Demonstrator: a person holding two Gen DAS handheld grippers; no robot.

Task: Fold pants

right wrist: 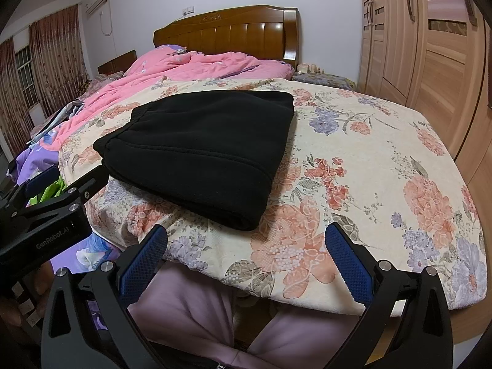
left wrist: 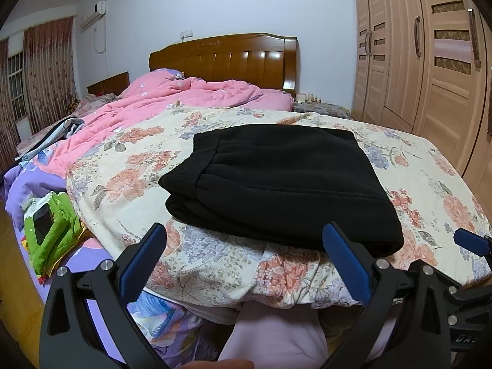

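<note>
Black pants (left wrist: pixel 276 181) lie folded into a thick rectangle on the floral blanket (left wrist: pixel 129 166), elastic waistband toward the left. In the right wrist view the same pants (right wrist: pixel 200 147) lie left of centre on the blanket (right wrist: pixel 353 160). My left gripper (left wrist: pixel 243 258) hovers open just short of the pants' near edge, nothing between its blue pads. My right gripper (right wrist: pixel 246 258) is also open and empty, held off the bed's near edge, to the right of the pants. The left gripper's body (right wrist: pixel 46 215) shows at the right wrist view's left side.
A pink quilt (left wrist: pixel 172 98) is bunched toward the wooden headboard (left wrist: pixel 224 58). A green cloth item (left wrist: pixel 50 227) lies at the bed's left edge on purple bedding. A tall wardrobe (left wrist: pixel 430 61) lines the right wall. The person's pale pink trousers (right wrist: pixel 190 316) show below the grippers.
</note>
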